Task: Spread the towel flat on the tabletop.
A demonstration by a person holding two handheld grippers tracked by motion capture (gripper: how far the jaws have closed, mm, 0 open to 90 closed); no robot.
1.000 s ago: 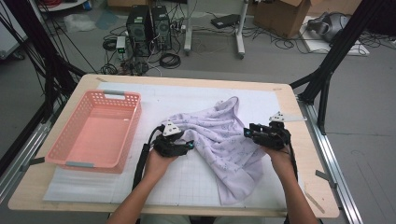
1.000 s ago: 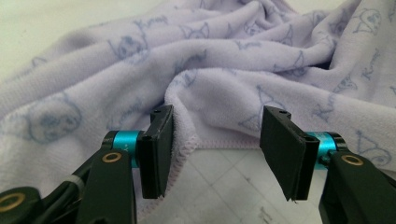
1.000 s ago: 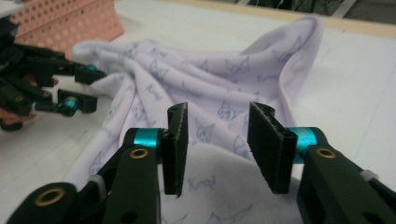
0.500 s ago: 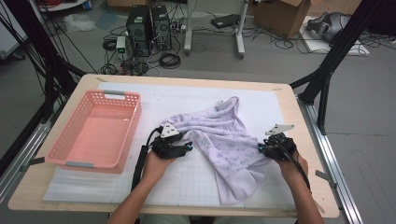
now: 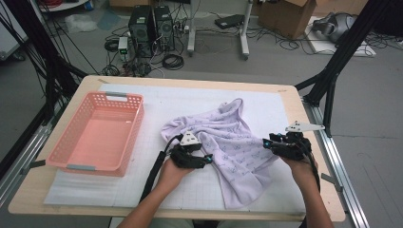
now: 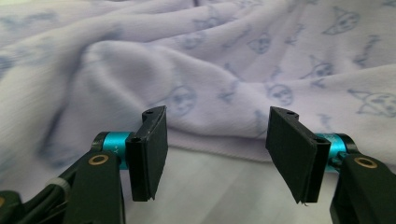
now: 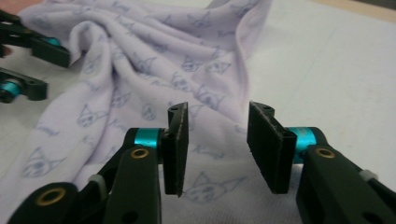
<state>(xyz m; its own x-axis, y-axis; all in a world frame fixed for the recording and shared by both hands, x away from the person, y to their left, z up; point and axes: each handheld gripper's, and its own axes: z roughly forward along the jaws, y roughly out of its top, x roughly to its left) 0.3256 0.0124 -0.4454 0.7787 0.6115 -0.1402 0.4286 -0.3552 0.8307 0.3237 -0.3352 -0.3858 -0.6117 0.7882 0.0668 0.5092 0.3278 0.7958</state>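
Lilac cloth [image 5: 233, 142], blue cat-face print; pink basket [image 5: 62, 154]; black claws.

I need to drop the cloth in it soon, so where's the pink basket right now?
In the high view the pink basket sits on the table's left side, left of the lavender cloth and the left gripper.

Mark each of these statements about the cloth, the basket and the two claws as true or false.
1. The lilac cloth lies crumpled on the table. True.
2. The left claw is shut on the cloth. False: its jaws stand open at the cloth's edge.
3. The pink basket holds the cloth. False: the cloth lies on the mat beside it.
4. The right claw is open. True.
5. The cloth bears cat-face prints. True.
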